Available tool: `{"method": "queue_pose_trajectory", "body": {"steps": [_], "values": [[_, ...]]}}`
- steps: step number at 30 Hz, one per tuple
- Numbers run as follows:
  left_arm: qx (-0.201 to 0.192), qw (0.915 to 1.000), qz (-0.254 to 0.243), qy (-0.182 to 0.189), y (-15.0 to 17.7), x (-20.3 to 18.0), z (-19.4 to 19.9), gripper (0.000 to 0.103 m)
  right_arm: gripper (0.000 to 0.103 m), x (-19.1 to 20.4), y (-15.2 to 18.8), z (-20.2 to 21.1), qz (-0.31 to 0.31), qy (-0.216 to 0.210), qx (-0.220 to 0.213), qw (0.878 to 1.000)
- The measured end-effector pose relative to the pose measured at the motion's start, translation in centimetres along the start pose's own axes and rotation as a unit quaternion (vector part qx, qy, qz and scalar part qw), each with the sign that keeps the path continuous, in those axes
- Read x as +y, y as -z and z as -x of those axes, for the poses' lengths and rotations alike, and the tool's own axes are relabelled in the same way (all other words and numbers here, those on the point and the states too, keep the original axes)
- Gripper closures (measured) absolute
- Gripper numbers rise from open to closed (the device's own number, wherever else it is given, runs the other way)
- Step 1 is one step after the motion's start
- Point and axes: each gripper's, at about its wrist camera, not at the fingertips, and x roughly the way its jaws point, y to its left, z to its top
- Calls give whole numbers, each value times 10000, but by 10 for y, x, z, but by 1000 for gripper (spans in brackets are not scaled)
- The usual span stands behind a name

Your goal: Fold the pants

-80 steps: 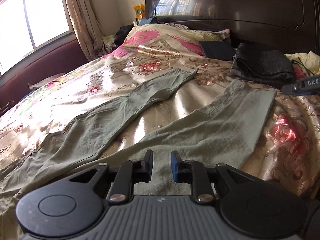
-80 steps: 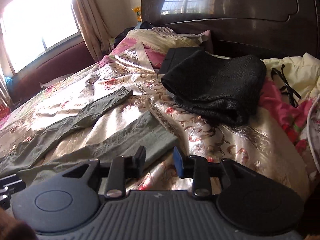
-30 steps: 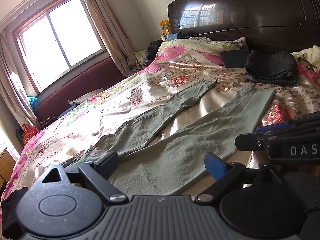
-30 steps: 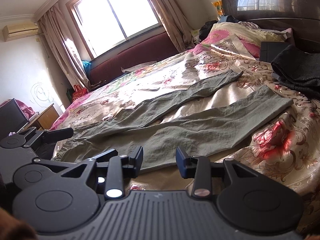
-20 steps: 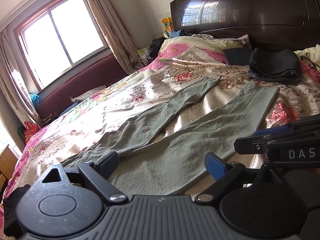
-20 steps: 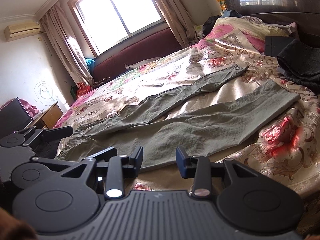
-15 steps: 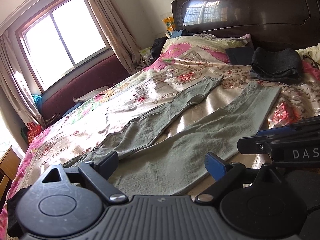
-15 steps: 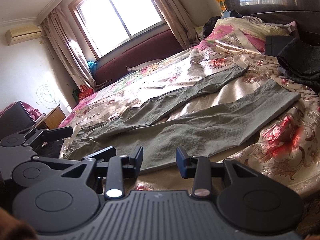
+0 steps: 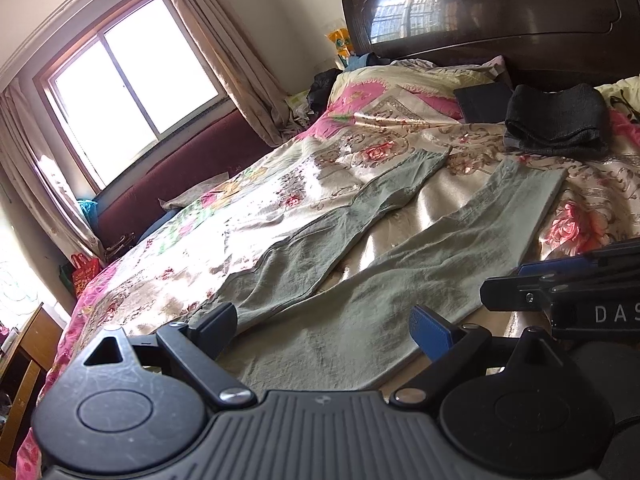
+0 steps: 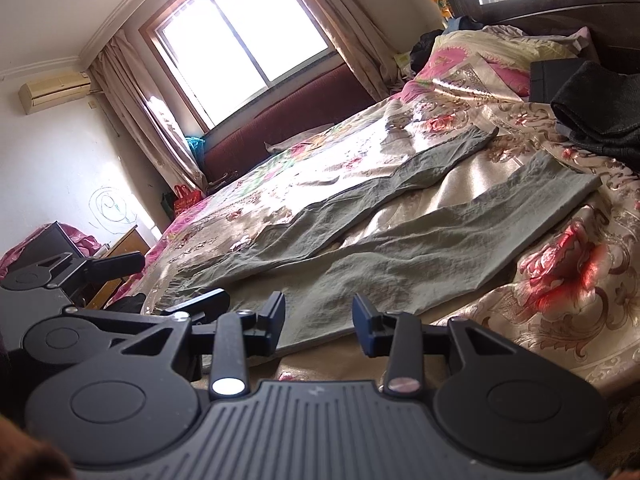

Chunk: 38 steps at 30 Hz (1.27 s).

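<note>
Now | pants point(image 9: 372, 264) flat on floral bedspread point(image 9: 240, 216) (sunlit by window point(image 9: 132, 80)) | left tongs point(image 9: 324, 326) spread wide | right tongs point(image 10: 319, 316) parted

You are working in a bedroom with pale walls. Strong daylight enters through a sliding window point(image 10: 244, 44) flanked by beige curtains point(image 10: 132, 108). A dark wooden headboard point(image 9: 500, 16) backs the floral-covered bed point(image 9: 248, 216). A wall air conditioner point(image 10: 54, 90) hangs left of the window.

Left claw point(image 9: 326, 330) held low, level, fingers spread wide, nothing between them. Right claw point(image 10: 319, 319) held alongside, level, fingers parted to narrower gap, nothing gripped. Right claw seen at right edge of left wrist view, just beside left claw.
</note>
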Motion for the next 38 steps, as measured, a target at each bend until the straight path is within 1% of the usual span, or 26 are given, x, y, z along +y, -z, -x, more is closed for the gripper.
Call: {"method": "queue_pose_trajectory", "body": {"steps": [4,7,10,14,17,19,22,23,25,27,28,30,32,35,38], "values": [[-77,9999,71,6,-2,6,3,0,62,3,-3,-3,140,42,53,9999],[-67,9998,176,34,5,20,-3,0,62,15,-5,-19,381,93,279,9988],[-40,9994,339,69,16,47,-15,0,62,37,-10,-43,867,140,556,9946],[84,9983,579,12,37,102,-42,0,61,67,-21,-93,1514,-17,1005,9833],[192,9971,733,-42,54,155,-72,0,61,95,-38,-151,2117,-246,1341,9678],[290,9960,836,-75,68,198,-103,0,61,113,-52,-200,2379,-548,1643,9557],[525,9927,1085,-39,85,258,-153,0,61,147,-66,-284,2910,-869,2031,9309],[606,9917,1138,1,90,277,-171,0,61,157,-68,-307,3099,-927,2107,9225],[722,9917,1067,-19,101,309,-210,0,61,176,-72,-362,3606,-934,2267,8999],[833,9913,1019,-53,110,333,-242,0,61,187,-77,-407,3842,-892,2424,8864],[918,9897,1097,25,112,345,-257,0,61,190,-81,-427,3870,-888,2560,8814],[1014,9873,1216,156,114,361,-281,0,61,192,-86,-458,3963,-851,2744,8720],[1059,9873,1145,297,112,370,-302,0,61,191,-89,-479,4041,-778,2818,8667],[1213,9854,1085,502,110,374,-323,0,61,188,-92,-503,4004,-794,3063,8600],[1308,9854,898,615,108,373,-338,0,61,185,-87,-517,4085,-752,3281,8484]]}}
